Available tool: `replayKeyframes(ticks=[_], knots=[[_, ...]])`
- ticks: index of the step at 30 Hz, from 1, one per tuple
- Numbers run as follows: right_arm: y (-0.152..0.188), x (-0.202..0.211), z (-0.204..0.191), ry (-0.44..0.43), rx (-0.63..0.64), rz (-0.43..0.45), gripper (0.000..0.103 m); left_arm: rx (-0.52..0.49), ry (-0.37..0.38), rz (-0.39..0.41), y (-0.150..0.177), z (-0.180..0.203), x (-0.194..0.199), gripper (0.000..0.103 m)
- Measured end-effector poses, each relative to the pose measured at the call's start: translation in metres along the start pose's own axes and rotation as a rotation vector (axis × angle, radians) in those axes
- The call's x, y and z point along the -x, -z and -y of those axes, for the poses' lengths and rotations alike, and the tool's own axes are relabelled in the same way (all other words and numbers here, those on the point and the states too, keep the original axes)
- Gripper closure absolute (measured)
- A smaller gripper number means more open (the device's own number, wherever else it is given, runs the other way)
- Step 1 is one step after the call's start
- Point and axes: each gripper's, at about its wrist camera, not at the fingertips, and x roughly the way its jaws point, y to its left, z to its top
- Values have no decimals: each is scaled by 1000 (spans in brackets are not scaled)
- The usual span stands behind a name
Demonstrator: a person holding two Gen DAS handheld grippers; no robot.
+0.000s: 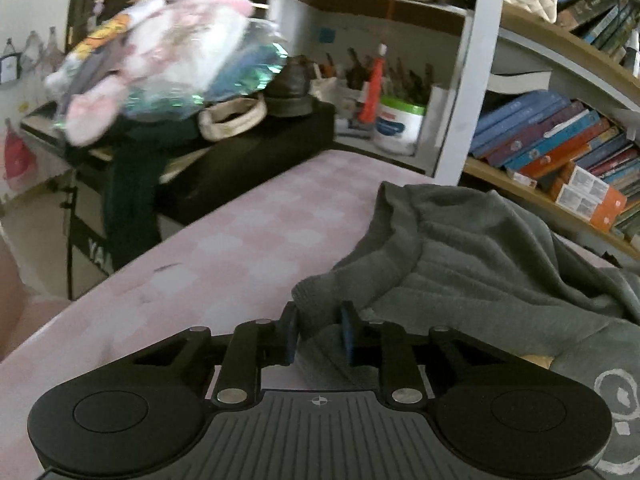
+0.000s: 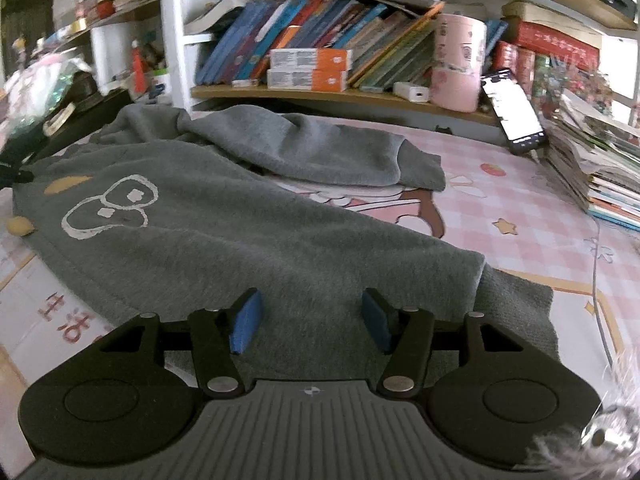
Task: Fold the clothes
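Fleece everywhere — a grey, thick-knit sweatshirt with a white outline print (image 2: 248, 216) lies sprawled over the pink checked cartoon bedsheet (image 2: 532, 216), one sleeve lying doubled over toward the wooden bookshelf of slanted paperbacks (image 2: 320, 40). The left gripper (image 1: 318, 334) has its blue-padded jaws drawn close on a ribbed cuff or hem edge of that sweatshirt, the cloth pinched between them. The right gripper (image 2: 310, 322) hovers low over the body panel with its jaws spread apart, gripping nothing.

The risk, as I judge it, lies in the fabric's weight and softness: the left pinch takes only a thin lip of ribbing, so a quick lift could let it slide out. A pull from that one corner would probably drag the whole garment askew rather than crease it cleanly. The loose sheet beneath could bunch up too — or get caught along with the hem.
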Motion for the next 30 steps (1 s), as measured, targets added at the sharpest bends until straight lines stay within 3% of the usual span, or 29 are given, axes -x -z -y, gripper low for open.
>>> replayKeyframes(ticks=[7,10,13,15,18,22,26,30], knots=[[2,4,-12,-35,28,-4,45,9,-36,-1,6,-23,13,78],[3,5,-16,-47,37,-4,44,-17,-52,3,5,-20,14,70],[4,6,-18,-54,42,-2,43,-41,-125,53,5,-16,23,47],[5,5,-18,-57,44,-2,41,-28,-202,138,3,-12,36,19],[4,3,-20,-64,53,-7,34,-16,-200,232,1,-6,53,17],[3,2,-23,-68,59,-13,28,-23,-44,209,-3,14,54,14],[4,2,-25,-73,62,-11,23,-110,101,144,-1,51,37,9],[1,1,-27,-69,69,-20,22,-205,176,129,6,87,23,4]])
